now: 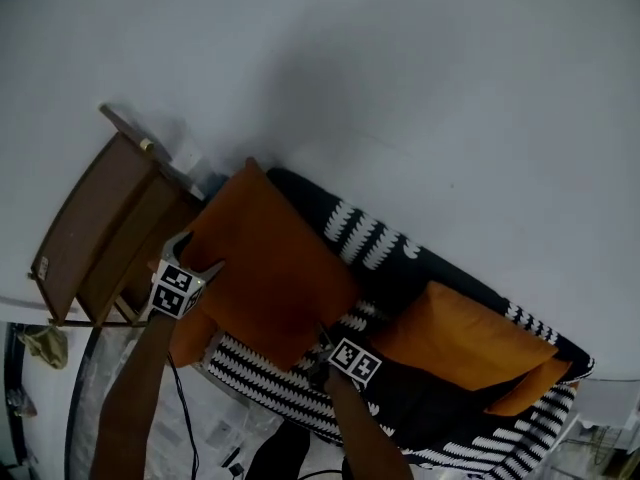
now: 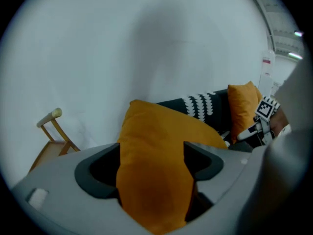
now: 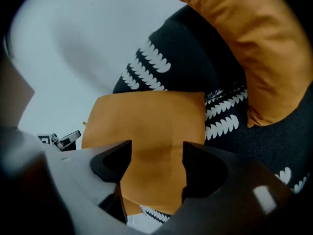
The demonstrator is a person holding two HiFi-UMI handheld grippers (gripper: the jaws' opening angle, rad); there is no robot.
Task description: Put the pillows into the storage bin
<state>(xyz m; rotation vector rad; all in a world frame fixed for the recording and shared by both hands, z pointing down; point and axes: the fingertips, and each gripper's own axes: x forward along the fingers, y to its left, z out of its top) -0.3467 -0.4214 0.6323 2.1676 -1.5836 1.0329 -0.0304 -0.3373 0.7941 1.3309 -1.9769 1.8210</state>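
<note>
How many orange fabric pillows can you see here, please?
2. One orange fabric pillow sits at the left end of the patterned black fabric storage bin, between the jaws of the left gripper and right gripper; the other pillow lies at its right end. More may be hidden.

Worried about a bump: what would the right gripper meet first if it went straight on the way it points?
Most likely the nearer orange pillow, which sits between the open jaws of the right gripper. The black-and-white bin lies behind it.
</note>
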